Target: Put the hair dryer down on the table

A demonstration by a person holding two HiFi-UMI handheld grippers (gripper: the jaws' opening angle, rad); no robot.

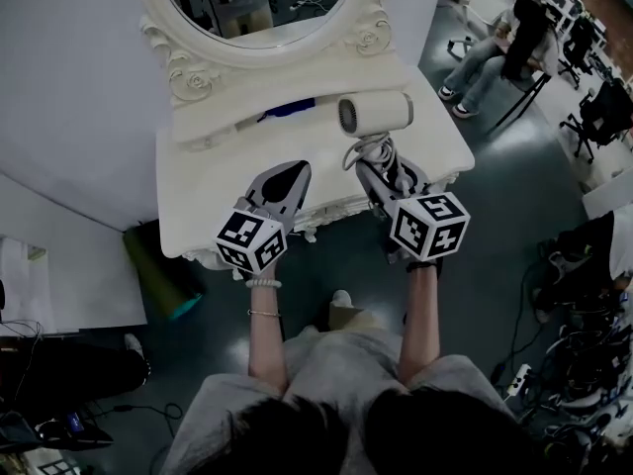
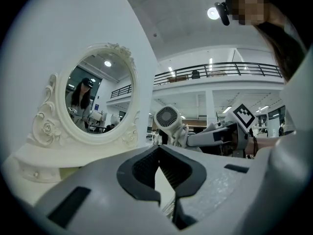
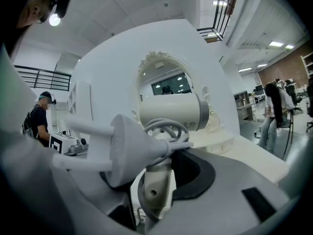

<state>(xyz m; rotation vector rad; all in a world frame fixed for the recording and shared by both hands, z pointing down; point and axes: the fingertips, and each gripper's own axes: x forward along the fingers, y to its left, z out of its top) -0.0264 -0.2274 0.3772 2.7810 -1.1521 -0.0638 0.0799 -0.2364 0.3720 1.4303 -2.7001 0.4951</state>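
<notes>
A cream hair dryer hangs over the back right of the white dressing table, its barrel lying sideways. My right gripper is shut on its handle, with the coiled grey cord bunched there. In the right gripper view the barrel is above the jaws, and the white plug sticks out left of the handle. I cannot tell whether the dryer touches the tabletop. My left gripper is shut and empty over the table's front middle. From the left gripper view the dryer's rear grille faces me.
An oval mirror in an ornate white frame stands at the table's back, with a blue thing on the ledge beneath it. A green bin stands on the floor at the left. A seated person is far right.
</notes>
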